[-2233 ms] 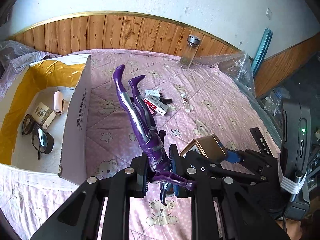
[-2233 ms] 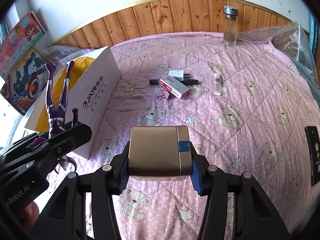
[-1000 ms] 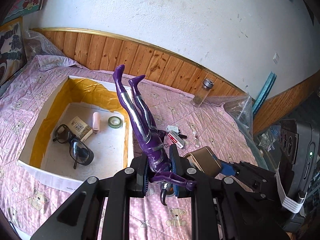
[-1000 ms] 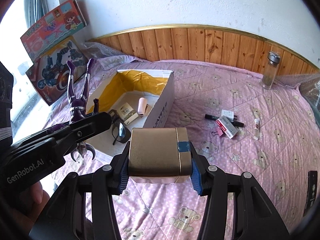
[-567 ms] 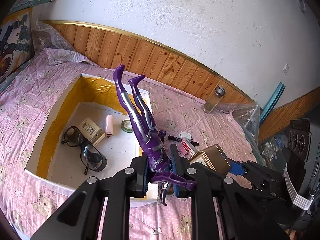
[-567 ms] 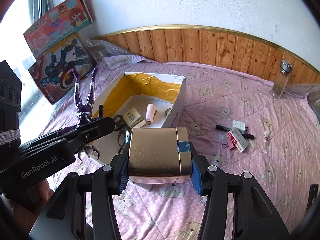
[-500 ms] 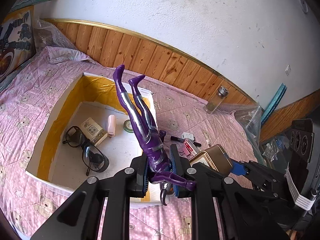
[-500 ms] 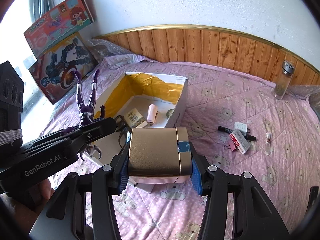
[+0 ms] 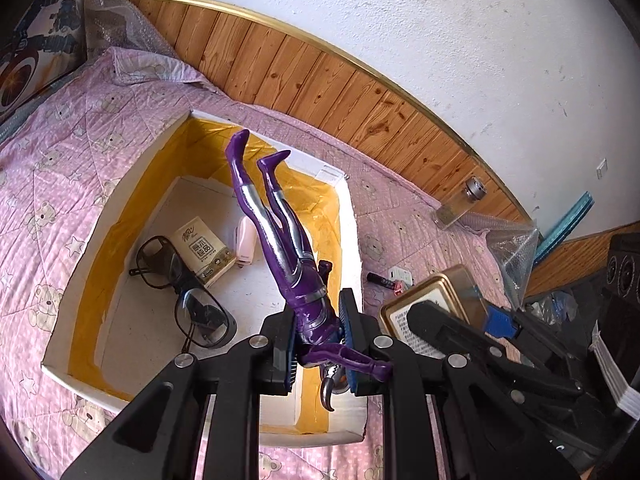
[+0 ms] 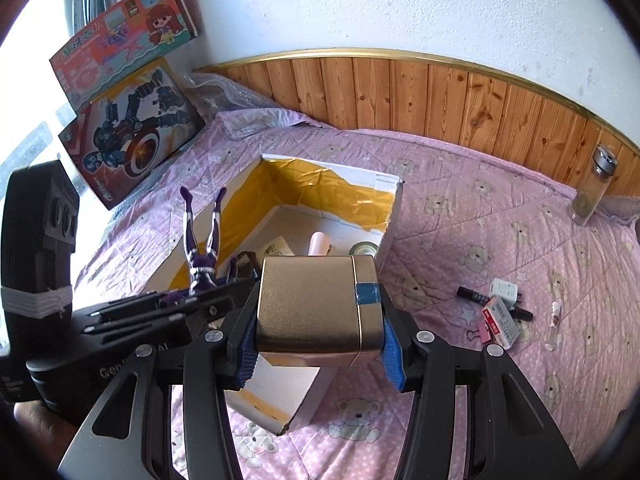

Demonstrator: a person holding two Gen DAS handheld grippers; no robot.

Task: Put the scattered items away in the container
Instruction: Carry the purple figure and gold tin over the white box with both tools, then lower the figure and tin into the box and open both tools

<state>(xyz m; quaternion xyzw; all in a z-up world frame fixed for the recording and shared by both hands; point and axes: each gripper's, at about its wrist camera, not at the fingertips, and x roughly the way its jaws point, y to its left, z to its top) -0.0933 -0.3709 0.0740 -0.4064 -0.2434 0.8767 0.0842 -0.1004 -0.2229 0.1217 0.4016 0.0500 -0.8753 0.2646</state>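
The container (image 9: 352,216), a white cardboard box lined with yellow tape, lies open on the bed (image 9: 60,128). Inside it: a pair of dark glasses (image 9: 180,280), a small printed carton (image 9: 202,248), a pale pink oblong item (image 9: 245,240), and, seen from the right wrist, a roll of tape (image 10: 362,249) near the far wall.

The left hand-held gripper (image 9: 318,340) is clamped on a purple figure (image 9: 280,232) at the torso, legs pointing up and away, and hangs over the box's near right corner. The right hand-held gripper (image 10: 318,332) is closed on a gold tin (image 10: 316,304), held by its two side faces; it sits above the box's near right wall. Whether the tin is wholly inside the rim line cannot be confirmed, since the tin itself blocks the view below.

Items not yet tidied lie well apart on the bed to the right: a black marker (image 10: 474,295), a red-and-white packet (image 10: 500,322), a pink binder clip (image 10: 482,334), a small white box (image 10: 505,289) and a small tube (image 10: 554,322). A glass jar (image 10: 594,188) stands by the wooden wall panel.

Judgement: the step in hand is delivery of both held items. The next move calls for lowering each over bare floor in the box, clear of the glasses, before opening the jaws. The tin is the bulkier piece and needs the open area near the front.
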